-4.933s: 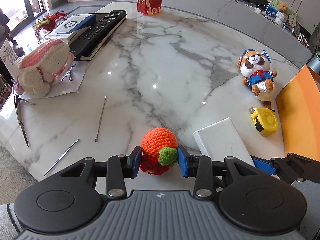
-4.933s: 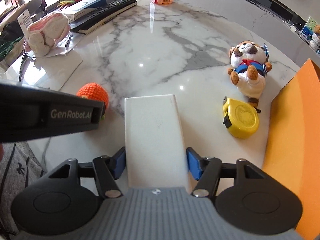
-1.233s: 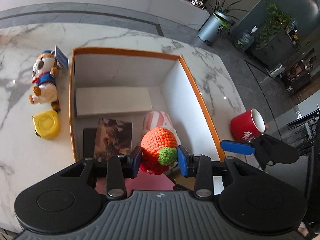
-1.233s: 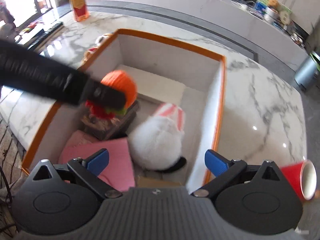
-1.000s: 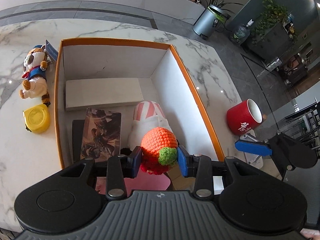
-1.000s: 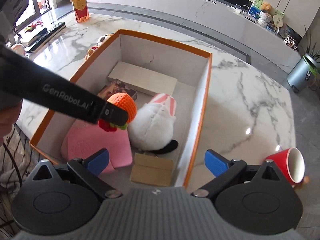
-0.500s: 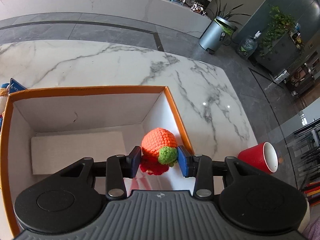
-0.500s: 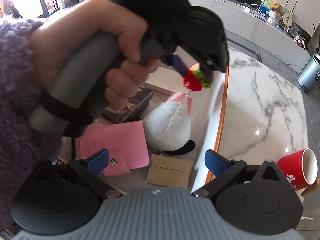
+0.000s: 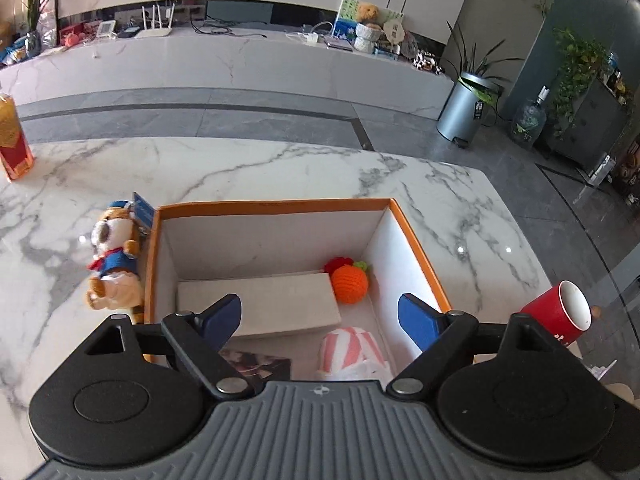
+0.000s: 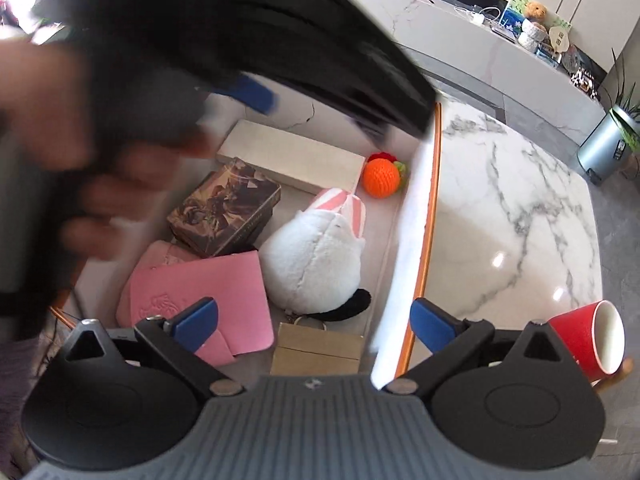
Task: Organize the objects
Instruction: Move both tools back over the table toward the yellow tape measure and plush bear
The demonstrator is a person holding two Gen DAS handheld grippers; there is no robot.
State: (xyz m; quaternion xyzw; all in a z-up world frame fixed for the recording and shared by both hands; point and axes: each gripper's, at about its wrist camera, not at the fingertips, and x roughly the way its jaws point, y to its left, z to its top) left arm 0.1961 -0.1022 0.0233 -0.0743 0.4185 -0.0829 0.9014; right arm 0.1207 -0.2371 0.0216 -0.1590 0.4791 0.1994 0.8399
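At the left side of the surface (image 9: 280,168), outside the orange-rimmed box (image 9: 276,207), the plush dog (image 9: 114,258) lies touching the box's left wall, not yet stowed. Inside the box, the white flat carton (image 9: 260,308) lies along the far wall, and the crocheted orange (image 9: 350,284) rests in the far right corner, between that carton and the right wall. The left tool (image 9: 320,316) hangs above the box interior with its jaws opening and nothing between them; the orange is free of it. The right tool (image 10: 312,320) is spread wide and empty above the near end of the box, over the pink wallet (image 10: 208,292) and the white plush rabbit (image 10: 320,256).

Procedure for the release step, as judged from this layout:
1. Finish spreading the left jaws before any sideways travel.
2. Lift the left tool straight clear of the right wall.
3. Confirm the orange sits settled.
4. Keep the two tools apart; the views show them crowded. The red cup (image 9: 560,316), near the right edge of the surface, is the tip-over hazard.
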